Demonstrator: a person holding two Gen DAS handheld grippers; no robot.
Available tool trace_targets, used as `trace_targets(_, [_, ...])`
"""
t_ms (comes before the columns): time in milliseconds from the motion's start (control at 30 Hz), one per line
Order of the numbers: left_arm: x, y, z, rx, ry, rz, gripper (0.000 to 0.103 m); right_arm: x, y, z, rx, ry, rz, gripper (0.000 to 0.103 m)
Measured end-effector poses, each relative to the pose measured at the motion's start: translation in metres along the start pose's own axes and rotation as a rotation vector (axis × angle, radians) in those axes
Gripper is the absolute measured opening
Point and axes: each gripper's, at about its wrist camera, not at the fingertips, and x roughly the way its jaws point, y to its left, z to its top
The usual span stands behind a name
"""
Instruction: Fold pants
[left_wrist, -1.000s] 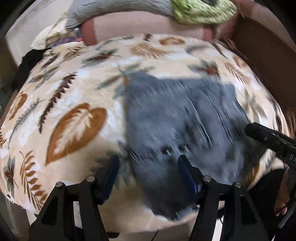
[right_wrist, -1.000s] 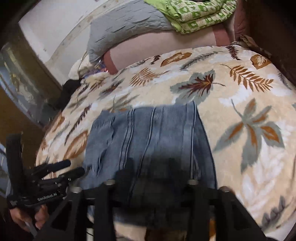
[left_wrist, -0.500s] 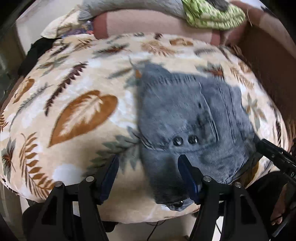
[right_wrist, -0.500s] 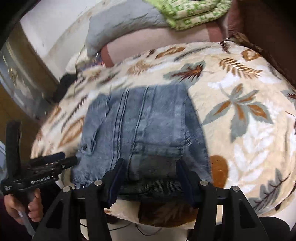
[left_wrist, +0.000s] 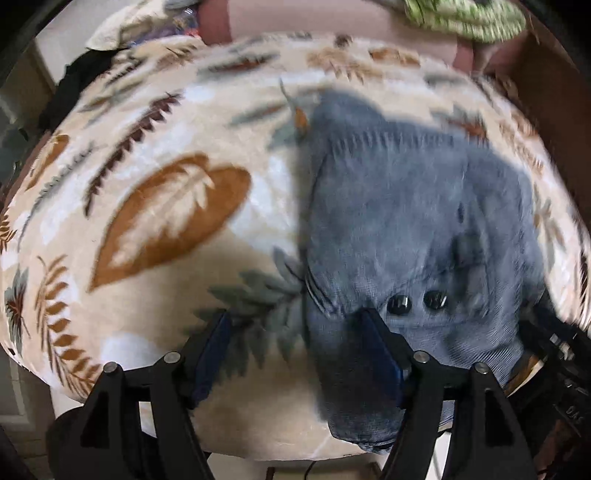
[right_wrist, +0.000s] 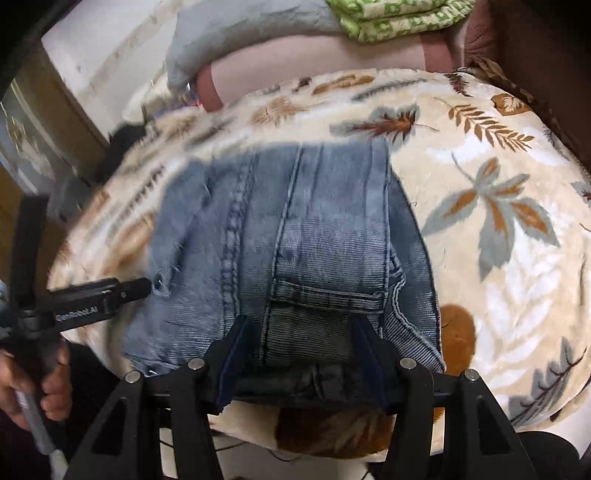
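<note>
The blue denim pants (left_wrist: 413, 229) lie folded into a compact stack on the leaf-print blanket (left_wrist: 155, 206); they also show in the right wrist view (right_wrist: 295, 236). My left gripper (left_wrist: 295, 350) is open and empty, just above the stack's near left edge, with two dark buttons (left_wrist: 399, 304) close to its right finger. My right gripper (right_wrist: 301, 354) is open and empty over the stack's near edge, fingers either side of the folded waistband. The left gripper also shows in the right wrist view (right_wrist: 144, 288), touching the stack's left side.
The blanket (right_wrist: 498, 221) covers a rounded bed. A grey pillow (right_wrist: 240, 33) and a green folded cloth (right_wrist: 391, 18) lie on a pink bolster (right_wrist: 314, 62) at the far end. A dark wooden frame (left_wrist: 554, 92) runs along the right. Dark clothing (left_wrist: 70, 88) lies far left.
Both grippers have pulled back slightly toward the bed's near edge; the pants stack lies still. The right gripper's fingers now stand open and clear of the denim.
</note>
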Motion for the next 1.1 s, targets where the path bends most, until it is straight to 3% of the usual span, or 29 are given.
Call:
trace_targets(100, [-0.004,-0.002,-0.001,0.036,-0.023,0.027,0.077,-0.006,-0.003,0.004,0.004,0.008,0.024,0.060])
trace_targets(167, [-0.014,0.006,0.002,0.007,-0.039,-0.001,0.077,-0.018,-0.013,0.009,0.038,-0.019,0.071,0.060])
trace_targets(267, [-0.030,0.015,0.007,-0.014,-0.082,-0.013,0.077,-0.030,-0.030,0.016,0.076,-0.050,0.054,0.062])
trace_targets(400, [-0.039,0.029,0.017,-0.058,-0.105,-0.093,0.077,-0.035,-0.063,0.025,0.180,-0.058,0.082,0.069])
trace_targets(667, [-0.017,0.041,0.028,-0.122,-0.042,-0.192,0.077,-0.010,-0.102,0.048,0.312,-0.015,0.232,0.074])
trace_targets(867, [-0.012,0.031,0.027,-0.110,-0.042,-0.240,0.078,0.013,-0.109,0.057,0.353,0.004,0.281,0.074])
trace_targets(1100, [0.010,0.032,0.026,-0.170,0.031,-0.374,0.078,0.039,-0.119,0.060,0.424,0.074,0.381,0.074])
